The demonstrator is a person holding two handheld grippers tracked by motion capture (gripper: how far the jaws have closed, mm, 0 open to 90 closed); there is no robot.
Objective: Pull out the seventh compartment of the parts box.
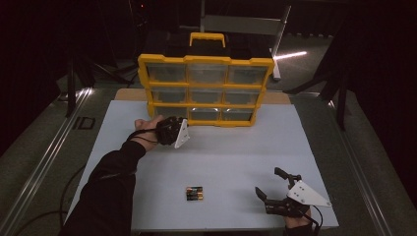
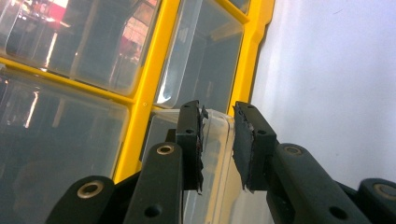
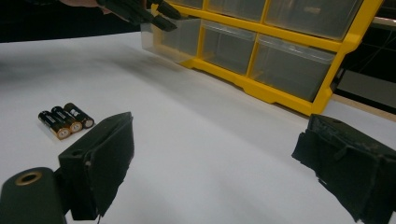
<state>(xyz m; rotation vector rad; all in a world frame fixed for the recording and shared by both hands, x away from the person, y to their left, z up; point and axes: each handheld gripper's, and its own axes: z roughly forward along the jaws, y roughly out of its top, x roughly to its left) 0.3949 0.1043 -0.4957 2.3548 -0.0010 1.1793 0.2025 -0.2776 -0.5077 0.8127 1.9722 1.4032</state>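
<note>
High view: left tongs (image 1: 183,129) pinch the drawer (image 2: 219,140) lip at the organizer's (image 1: 206,88) bottom-left; right tongs (image 1: 273,189), jaws apart, sit nearer the batteries (image 1: 194,193).

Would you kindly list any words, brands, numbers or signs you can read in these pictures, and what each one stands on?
No text can be read in any view.
Batteries: black and copper wrappers, any print too small and blurred to read.
Yellow organizer: clear drawers and frame carry no visible label.
Left gripper and right gripper: no markings show.
</note>
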